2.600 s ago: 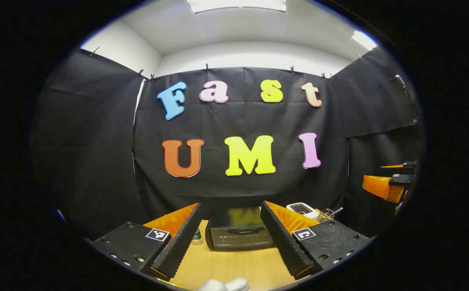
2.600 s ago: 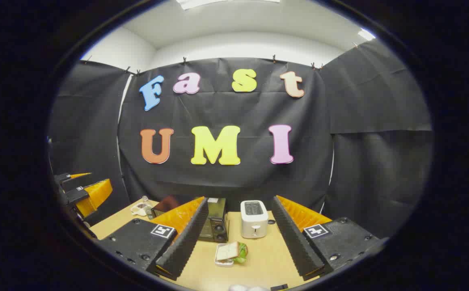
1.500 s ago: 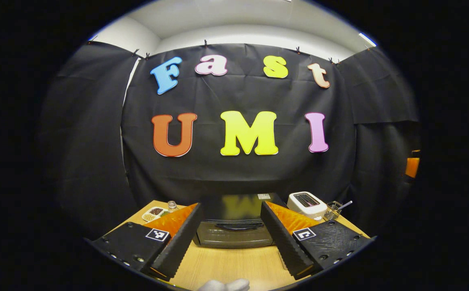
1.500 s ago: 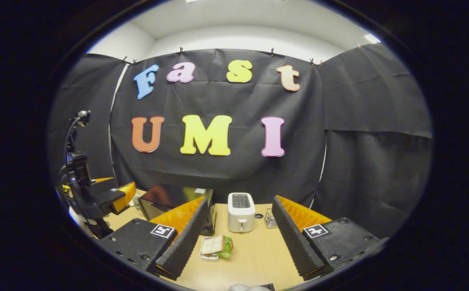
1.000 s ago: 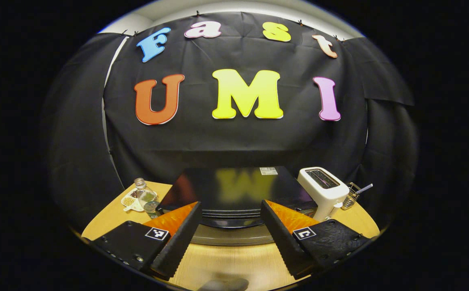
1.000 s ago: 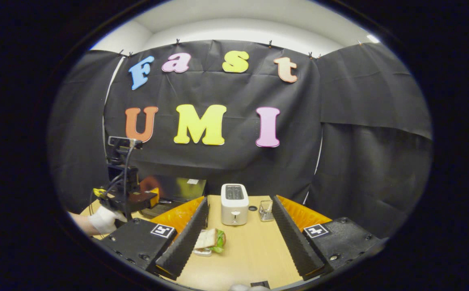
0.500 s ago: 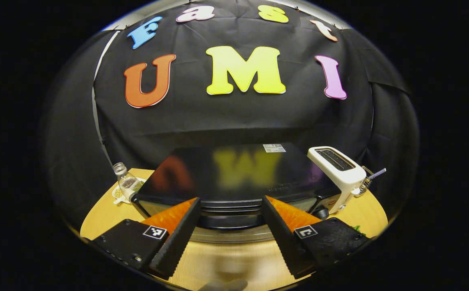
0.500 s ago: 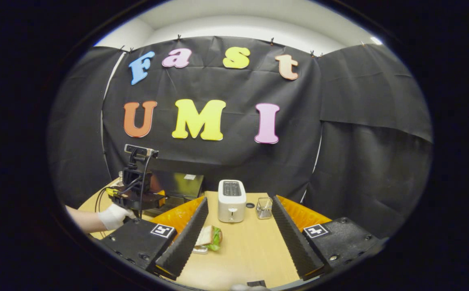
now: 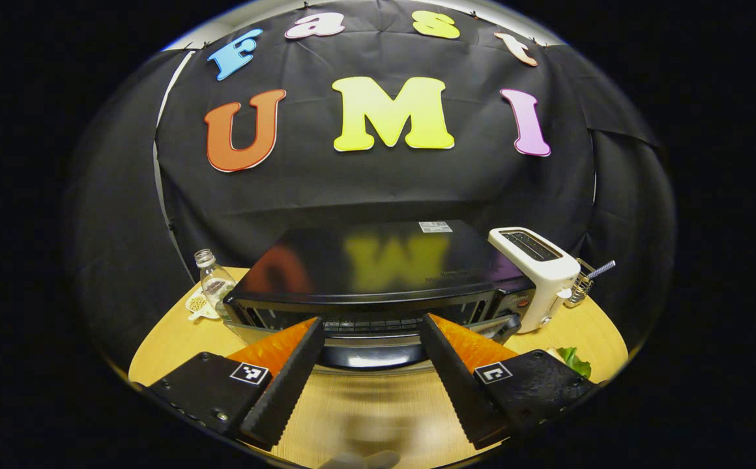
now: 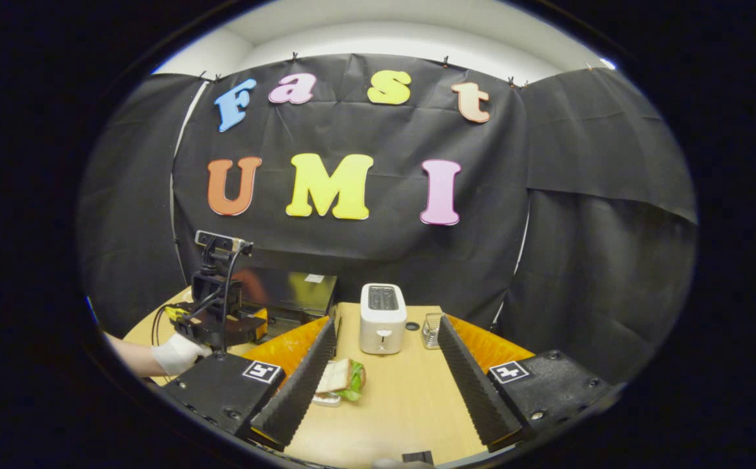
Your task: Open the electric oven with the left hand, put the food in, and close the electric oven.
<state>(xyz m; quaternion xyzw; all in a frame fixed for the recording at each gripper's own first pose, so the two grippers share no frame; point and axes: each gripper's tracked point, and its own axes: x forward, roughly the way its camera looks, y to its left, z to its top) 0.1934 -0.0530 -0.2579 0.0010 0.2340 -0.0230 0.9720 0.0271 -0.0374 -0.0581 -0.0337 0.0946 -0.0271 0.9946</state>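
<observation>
The black electric oven [image 9: 378, 260] stands close in front of my left gripper [image 9: 371, 320], which is open. Its dark door handle [image 9: 368, 355] lies between my two fingers, and neither finger presses on it. A wire rack shows along the oven's front; I cannot tell whether the door is ajar. In the right gripper view the oven [image 10: 290, 293] sits at the left, with the left gripper [image 10: 221, 326] and a gloved hand [image 10: 176, 355] before it. The sandwich with lettuce [image 10: 342, 378] rests on a small white tray beside the left finger of my open right gripper [image 10: 386, 324]. The lettuce [image 9: 573, 359] peeks past my left gripper's right finger.
A white toaster [image 10: 382, 318] [image 9: 534, 267] stands right of the oven, with a small wire holder [image 10: 431, 331] [image 9: 583, 283] beside it. A glass bottle [image 9: 212, 277] and a small dish [image 9: 197, 305] sit left of the oven. All rest on a wooden table [image 10: 404, 404].
My left gripper has closed in on the oven and dipped lower, so the handle now lies between its fingers. The right gripper has only drifted slightly; the sandwich has not moved.
</observation>
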